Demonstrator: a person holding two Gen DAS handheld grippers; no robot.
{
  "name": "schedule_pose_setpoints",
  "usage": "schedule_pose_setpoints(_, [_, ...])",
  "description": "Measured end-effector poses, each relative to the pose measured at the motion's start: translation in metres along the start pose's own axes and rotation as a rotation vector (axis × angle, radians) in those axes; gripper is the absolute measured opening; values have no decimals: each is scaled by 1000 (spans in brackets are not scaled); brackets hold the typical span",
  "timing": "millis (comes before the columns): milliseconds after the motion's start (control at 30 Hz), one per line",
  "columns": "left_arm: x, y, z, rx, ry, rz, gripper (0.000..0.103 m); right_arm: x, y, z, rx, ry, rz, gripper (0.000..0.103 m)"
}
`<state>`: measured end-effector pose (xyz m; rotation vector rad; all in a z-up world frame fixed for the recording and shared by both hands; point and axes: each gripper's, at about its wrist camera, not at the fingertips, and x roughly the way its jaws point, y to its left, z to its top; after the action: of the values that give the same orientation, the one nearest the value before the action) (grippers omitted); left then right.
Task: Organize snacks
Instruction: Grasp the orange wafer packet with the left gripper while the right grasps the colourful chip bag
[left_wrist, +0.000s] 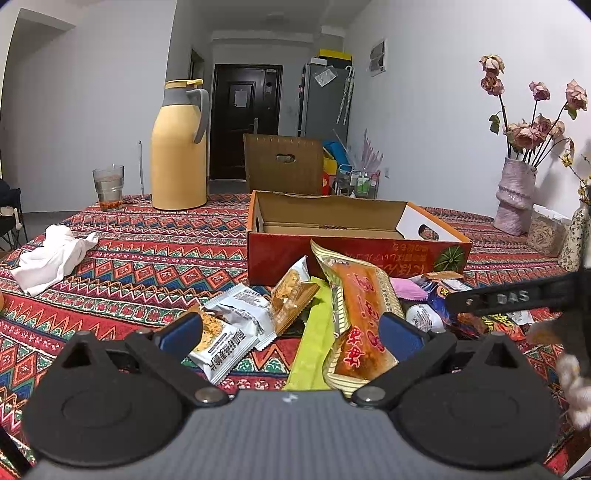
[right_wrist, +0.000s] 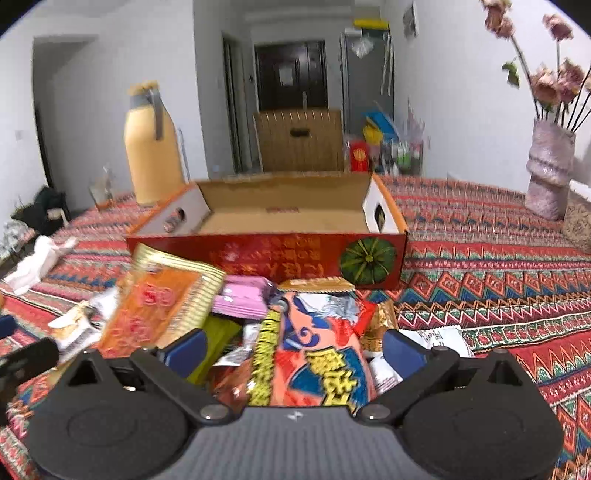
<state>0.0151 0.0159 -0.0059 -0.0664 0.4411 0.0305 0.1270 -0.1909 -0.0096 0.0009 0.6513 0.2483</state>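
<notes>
The snacks (right_wrist: 229, 314) were heaped just near of the empty red box (right_wrist: 266, 254). Both the right gripper (right_wrist: 293, 349) and the left gripper (left_wrist: 291, 334) were spread wide, nothing grasped. One packet (right_wrist: 317, 354) should be centred between the pads before closing.

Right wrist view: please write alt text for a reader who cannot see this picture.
The open right gripper hovers over a pile of snack packets, above a colourful blue and orange packet, holding nothing. Behind the pile an empty red cardboard box stands on the patterned tablecloth, with a yellow thermos at the back left.
</notes>
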Motion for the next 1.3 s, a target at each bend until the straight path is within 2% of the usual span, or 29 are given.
schedule_pose_setpoints(167, [3,0,0,3,9,-1,103,31,-10,5,33,130,-16,91])
schedule_pose_setpoints(233, [5,-1,-1,7,13,-1,103,35,-12,2,36,150,-15,87])
schedule_pose_setpoints(267, [5,-1,-1,9,15,-2,103,35,-11,1,31,148,-21,80])
schedule_pose_setpoints(300, [6,-2,0,11,18,-2,103,35,-12,-1,33,147,-15,78])
schedule_pose_setpoints(367, [7,-5,0,17,19,-4,103,33,-13,-2,38,144,2,60])
schedule_pose_setpoints(533, [9,-14,2,42,30,-4,103,17,-12,-7,20,97,20,60])
schedule_pose_setpoints(900, [41,-58,12,136,114,-18,103,-48,-27,-28,64,-159,35,60])
schedule_pose_setpoints(967, [50,-69,12,162,132,-6,103,-52,-33,-31,95,-182,38,60])
schedule_pose_setpoints(1067, [64,-81,9,186,166,37,103,-51,-42,-34,126,-182,45,60])
schedule_pose_setpoints(1133, [70,-86,7,195,187,38,102,-48,-45,-37,137,-176,52,60])
schedule_pose_setpoints(1267, [81,-88,1,191,229,54,85,-44,-48,-43,148,-173,70,60])
schedule_pose_setpoints(1300, [80,-88,1,187,223,65,83,-43,-49,-44,150,-171,74,60])
